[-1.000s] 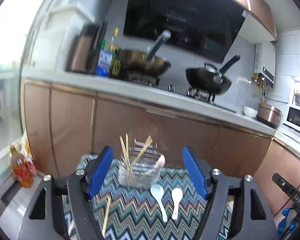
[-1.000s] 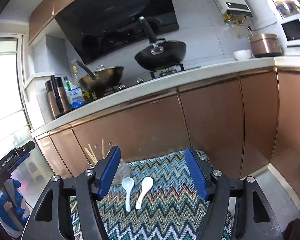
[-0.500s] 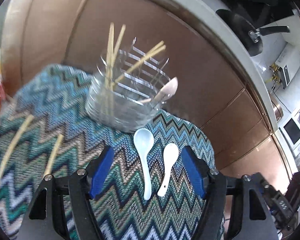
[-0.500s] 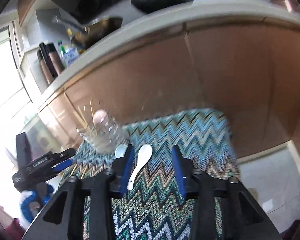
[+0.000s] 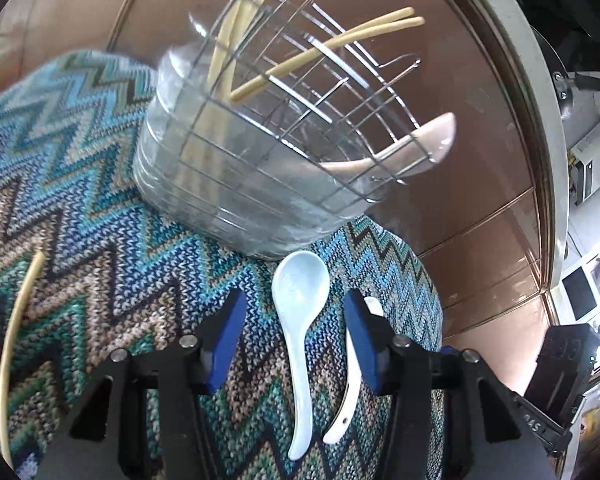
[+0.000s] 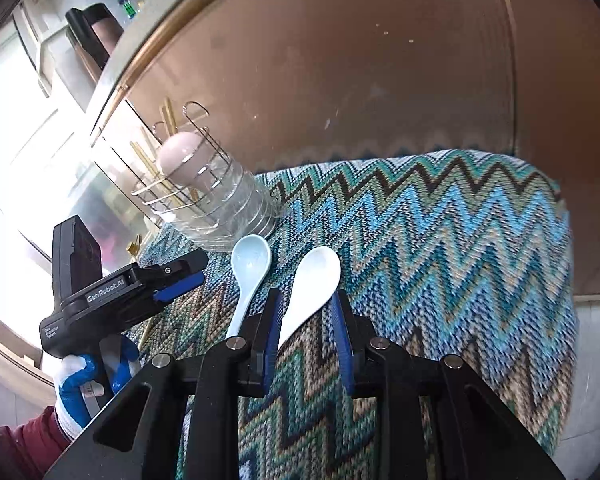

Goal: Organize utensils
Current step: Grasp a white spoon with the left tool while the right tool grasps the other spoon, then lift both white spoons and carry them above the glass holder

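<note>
Zigzag knit in blues, greens and tans covers the whole work surface, the patterned cloth stretching under everything, with copper-brown cabinet fronts rising right behind it. On the far side of the cloth stands the wire utensil holder in its clear ribbed plastic base, close to the cabinets. Pale chopsticks lean out of it at angles, and a pinkish spoon rests inside, bowl poking over the rim. Out on the left of the cloth, one loose chopstick lies flat, well apart from the holder.

Down comes the left gripper, blue pads spread wide, straddling the handle of the light blue spoon, which lies on the cloth with its bowl just beside the holder's base. No contact from either pad; the spoon sits free in the gap. Just to its right lies the white spoon, bowl pointing toward the holder. The right gripper is on that one, fingers partly drawn in around the handle. The left pad looks to be touching the handle, while a sliver of cloth shows on the other side, so it frames the spoon rather than pinches it. From the right wrist view, the left gripper's black body shows in a blue-and-white gloved hand.
</note>
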Available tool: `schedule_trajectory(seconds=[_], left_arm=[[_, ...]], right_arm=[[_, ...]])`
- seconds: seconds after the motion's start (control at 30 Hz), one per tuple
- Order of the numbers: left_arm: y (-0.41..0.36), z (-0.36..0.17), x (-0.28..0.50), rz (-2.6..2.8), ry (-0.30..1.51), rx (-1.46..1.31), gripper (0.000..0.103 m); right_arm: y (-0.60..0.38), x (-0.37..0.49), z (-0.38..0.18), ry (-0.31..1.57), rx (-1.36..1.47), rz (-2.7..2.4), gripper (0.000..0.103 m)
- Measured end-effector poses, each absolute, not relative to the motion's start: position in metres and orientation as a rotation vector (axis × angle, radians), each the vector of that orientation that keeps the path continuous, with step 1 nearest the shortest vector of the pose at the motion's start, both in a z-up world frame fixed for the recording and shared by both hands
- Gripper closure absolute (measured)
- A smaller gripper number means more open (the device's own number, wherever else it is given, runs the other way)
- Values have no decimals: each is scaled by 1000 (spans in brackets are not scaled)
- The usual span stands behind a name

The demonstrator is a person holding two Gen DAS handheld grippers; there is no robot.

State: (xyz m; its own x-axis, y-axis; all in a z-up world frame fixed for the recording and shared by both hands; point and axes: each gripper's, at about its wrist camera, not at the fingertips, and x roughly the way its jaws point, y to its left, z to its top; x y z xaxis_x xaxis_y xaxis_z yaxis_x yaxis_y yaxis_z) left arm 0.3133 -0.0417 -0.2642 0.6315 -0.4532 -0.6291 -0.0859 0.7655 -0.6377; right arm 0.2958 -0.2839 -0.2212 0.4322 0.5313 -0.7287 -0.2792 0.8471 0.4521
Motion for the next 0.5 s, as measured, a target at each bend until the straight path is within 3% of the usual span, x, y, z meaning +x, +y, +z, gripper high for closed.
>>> schedule_trajectory(seconds=[0.33,0.5], left_arm=[[-60,-281,338,-252,904,-693,76],[-73,-291,346,-259,915,-709,78]], right_arm=[[-275,321,-241,1059,264,561,82],[-276,332,-252,1089,307,560,82]])
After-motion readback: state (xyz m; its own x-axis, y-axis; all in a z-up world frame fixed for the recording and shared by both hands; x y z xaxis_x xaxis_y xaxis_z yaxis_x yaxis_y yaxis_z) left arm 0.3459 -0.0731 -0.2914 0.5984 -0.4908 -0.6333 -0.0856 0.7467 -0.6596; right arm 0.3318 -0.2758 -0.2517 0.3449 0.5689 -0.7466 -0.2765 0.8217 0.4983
